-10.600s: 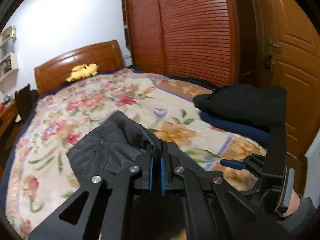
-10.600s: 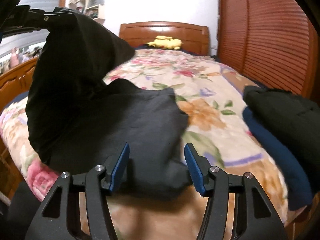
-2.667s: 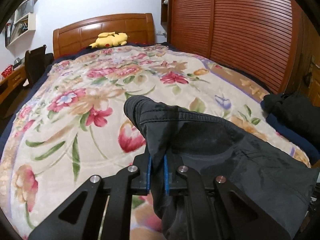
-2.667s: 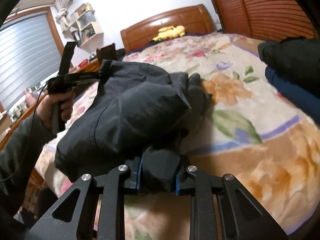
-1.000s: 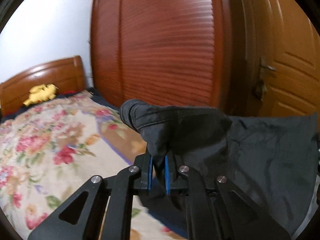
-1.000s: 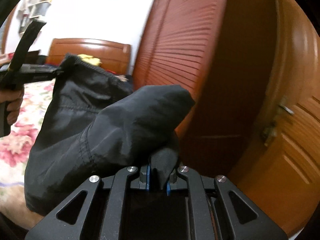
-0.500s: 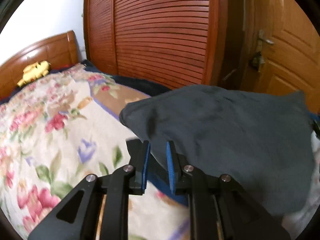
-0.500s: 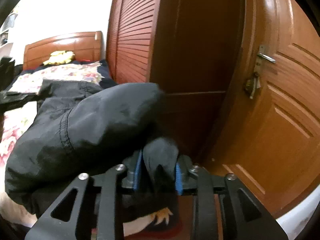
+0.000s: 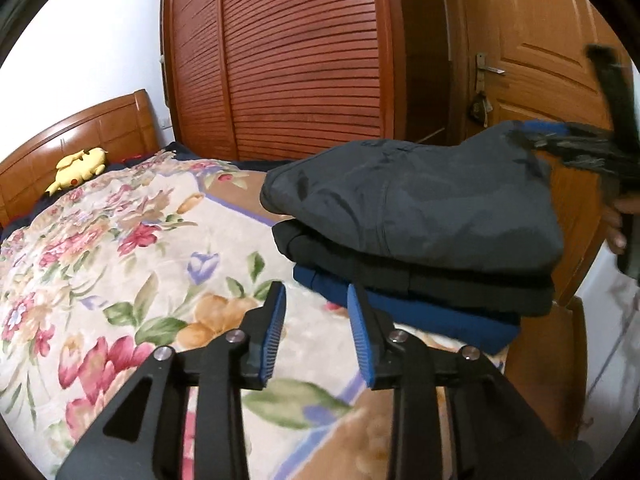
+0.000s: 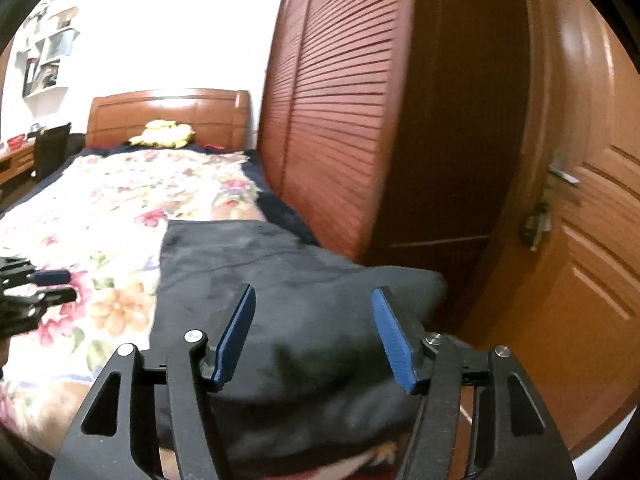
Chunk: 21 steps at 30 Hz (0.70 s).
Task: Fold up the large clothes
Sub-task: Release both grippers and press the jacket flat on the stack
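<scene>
On the left, the left gripper (image 9: 316,328) stands with its blue-padded jaws apart and nothing between them, having just been opening; it hangs over the bed with the floral quilt (image 9: 120,248), and the pile of folded clothes lies ahead of it and to its right, just beyond the fingertips. That pile sits at the bed's corner nearest the brown panelled door (image 9: 532,72): a folded dark grey jacket of smooth fabric (image 9: 408,196) on top, a folded black garment (image 9: 400,272) under it and a folded navy blue garment (image 9: 420,312) at the bottom. The grey jacket's long axis runs across the left view, from the slatted reddish wardrobe (image 9: 300,60) side towards the door. Further right, the right gripper (image 10: 314,334) is the nearer one: it stands directly over the jacket's near end, its jaws spread wide and having just been opening, the cloth lying under them rather than pinched. By my reading the garment is set down and released, so either hand would withdraw next. No brand, label or writing can be read anywhere.
</scene>
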### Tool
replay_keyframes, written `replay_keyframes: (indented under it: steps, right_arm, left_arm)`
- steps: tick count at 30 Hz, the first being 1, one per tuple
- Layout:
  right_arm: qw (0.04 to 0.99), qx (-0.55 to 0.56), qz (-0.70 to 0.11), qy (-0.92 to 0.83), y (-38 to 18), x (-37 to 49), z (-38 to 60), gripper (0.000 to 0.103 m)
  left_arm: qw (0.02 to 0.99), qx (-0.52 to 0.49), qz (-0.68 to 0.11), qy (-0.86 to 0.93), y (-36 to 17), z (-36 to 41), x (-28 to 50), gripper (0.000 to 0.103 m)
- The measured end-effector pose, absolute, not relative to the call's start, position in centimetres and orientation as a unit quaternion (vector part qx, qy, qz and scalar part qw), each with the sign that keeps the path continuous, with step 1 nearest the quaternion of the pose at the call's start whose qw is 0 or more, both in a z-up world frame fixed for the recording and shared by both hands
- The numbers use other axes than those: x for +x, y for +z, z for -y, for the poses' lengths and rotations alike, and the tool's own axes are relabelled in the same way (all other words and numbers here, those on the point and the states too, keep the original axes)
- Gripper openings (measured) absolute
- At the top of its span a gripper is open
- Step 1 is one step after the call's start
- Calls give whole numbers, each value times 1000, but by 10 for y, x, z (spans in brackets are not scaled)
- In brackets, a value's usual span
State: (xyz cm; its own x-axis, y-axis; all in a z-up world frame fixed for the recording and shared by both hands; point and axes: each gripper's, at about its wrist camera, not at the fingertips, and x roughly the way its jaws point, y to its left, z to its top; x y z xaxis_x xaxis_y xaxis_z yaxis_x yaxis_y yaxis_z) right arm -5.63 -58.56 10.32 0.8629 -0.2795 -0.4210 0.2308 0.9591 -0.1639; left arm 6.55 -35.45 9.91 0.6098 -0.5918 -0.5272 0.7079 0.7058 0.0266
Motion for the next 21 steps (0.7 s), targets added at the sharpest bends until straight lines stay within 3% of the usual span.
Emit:
replay_keyframes:
  steps: [6,9,21]
  right_arm:
    - [943,-78,-283,-157,66,-20,587,65]
    - [939,-57,-297,-162,55,-24,603,68]
    - [939,-1,-285,-195,44,-51,625,77]
  left_arm:
    - [892,110,-239,-368,90,331,48,41]
    - [893,105,-232,-370,85,322,39,55]
    - [902,102,-215,-361,76,294,11,63]
